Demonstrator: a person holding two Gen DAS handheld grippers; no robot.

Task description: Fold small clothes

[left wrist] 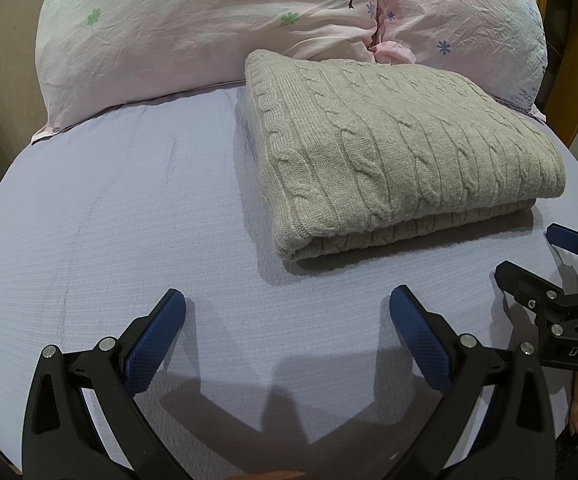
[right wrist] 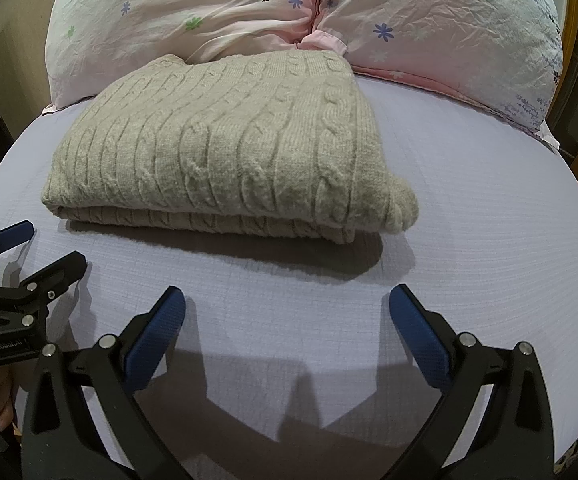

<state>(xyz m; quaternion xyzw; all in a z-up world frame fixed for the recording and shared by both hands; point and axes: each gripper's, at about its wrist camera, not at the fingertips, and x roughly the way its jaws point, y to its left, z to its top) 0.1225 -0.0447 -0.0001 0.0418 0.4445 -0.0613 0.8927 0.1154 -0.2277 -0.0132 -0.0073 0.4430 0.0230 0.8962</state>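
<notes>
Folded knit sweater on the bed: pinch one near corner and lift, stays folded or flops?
The cable-knit sweater looks thick and soft, so it would probably sag and unfold from a one-corner pinch. Its stacked layers lie loose, so likely only the top one lifts. Pushed, it would probably bunch on the textured sheet rather than slide.

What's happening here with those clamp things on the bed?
A person is holding a two-finger gripper in each hand to fold clothes. A beige cable-knit sweater lies folded into a neat rectangle on the lilac bedsheet, in front of the pink floral pillows. The left gripper and right gripper are both open, empty, and apart from the sweater, on its near side.
</notes>
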